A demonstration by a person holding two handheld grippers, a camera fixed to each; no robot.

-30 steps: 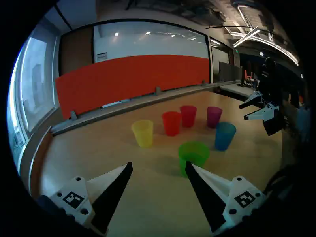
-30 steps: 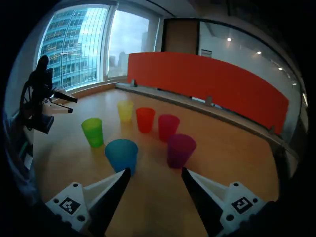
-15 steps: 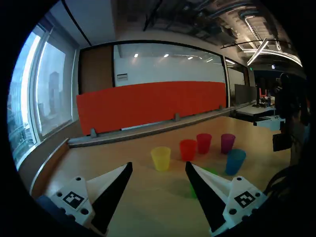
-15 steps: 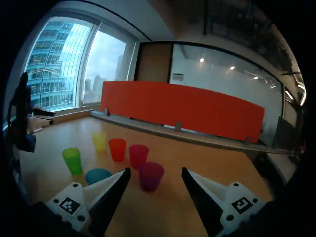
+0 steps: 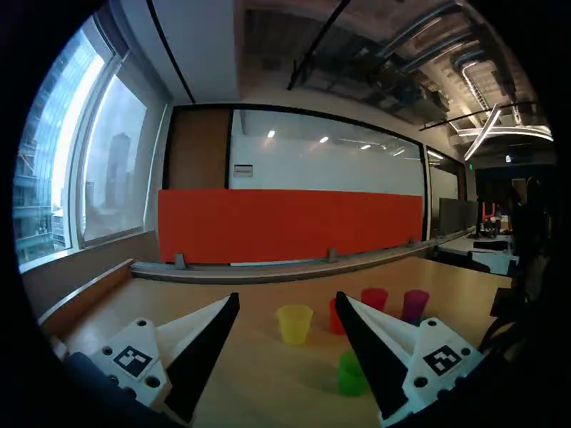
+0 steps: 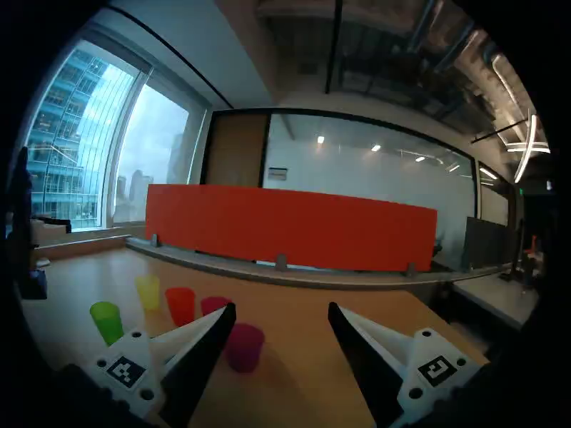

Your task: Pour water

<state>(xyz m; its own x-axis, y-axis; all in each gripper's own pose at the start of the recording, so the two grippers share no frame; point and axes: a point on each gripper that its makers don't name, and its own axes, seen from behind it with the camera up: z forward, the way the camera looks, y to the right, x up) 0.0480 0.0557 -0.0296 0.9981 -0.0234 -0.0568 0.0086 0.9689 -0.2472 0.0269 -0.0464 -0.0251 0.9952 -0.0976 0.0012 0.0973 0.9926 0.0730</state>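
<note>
Several coloured plastic cups stand in a cluster on the wooden table (image 5: 235,378). The left gripper view has a yellow cup (image 5: 295,323), a green cup (image 5: 350,372), a crimson cup (image 5: 374,298) and a purple cup (image 5: 415,304); a red cup (image 5: 332,317) is half hidden by a finger. My left gripper (image 5: 285,296) is open and holds nothing. In the right gripper view, the green cup (image 6: 107,321), yellow cup (image 6: 148,291), red cup (image 6: 180,305) and purple cup (image 6: 244,347) stand to the left of my open, empty right gripper (image 6: 281,307).
An orange partition (image 5: 285,225) runs along the table's far edge on a grey rail. Tall windows (image 6: 78,164) stand at the left. A second desk (image 6: 492,292) lies to the right. The other gripper's white fingers (image 5: 492,260) hover beyond the cups.
Both views have tilted up from looking down on the cups to near level, so the cups now sit low in each view. Both grippers stayed open.
</note>
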